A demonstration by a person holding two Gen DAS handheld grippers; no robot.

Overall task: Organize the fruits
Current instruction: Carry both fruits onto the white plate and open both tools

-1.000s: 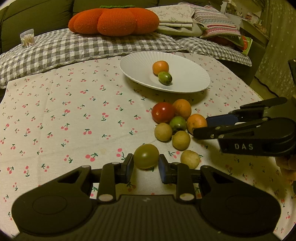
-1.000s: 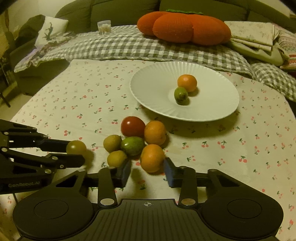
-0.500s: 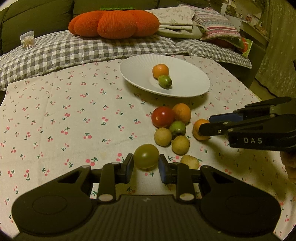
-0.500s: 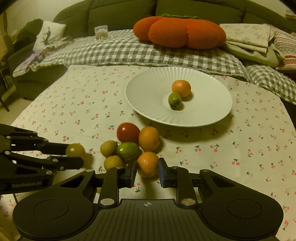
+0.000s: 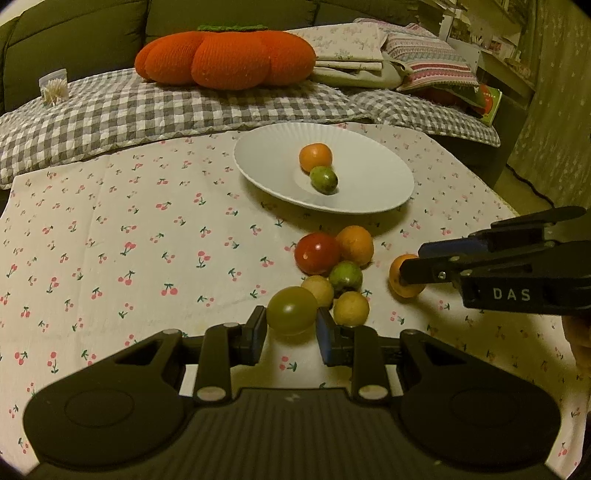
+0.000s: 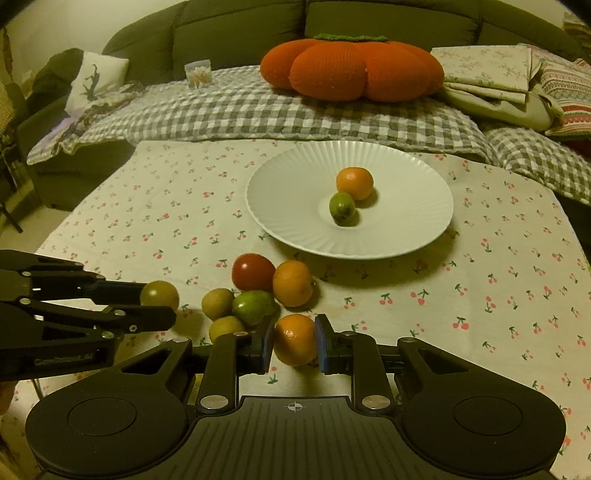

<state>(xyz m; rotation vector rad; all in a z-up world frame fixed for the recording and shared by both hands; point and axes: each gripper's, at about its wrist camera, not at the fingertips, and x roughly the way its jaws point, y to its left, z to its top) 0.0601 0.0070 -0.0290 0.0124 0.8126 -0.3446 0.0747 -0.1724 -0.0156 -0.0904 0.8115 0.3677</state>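
Jaws on both grippers are clamping fruit: left gripper [image 5: 291,329] gripping a grape [image 5: 291,310], right gripper [image 6: 294,345] squeezing an orange [image 6: 294,339], plate [image 6: 288,206] sitting straight ahead, far side, right one nearer

A dark green sofa [image 6: 388,22] stands behind the tabletop [image 6: 517,295]. A checked blanket [image 6: 258,110] and an orange pumpkin cushion [image 6: 351,70] lie on it. Dim, yellowish light.

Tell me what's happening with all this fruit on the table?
A person is sorting fruit with two tools. The left hand-held gripper is shut on a yellow-green fruit; the right hand-held gripper has just closed on an orange. The white plate holds two fruits; five lie loose on the cherry tablecloth.
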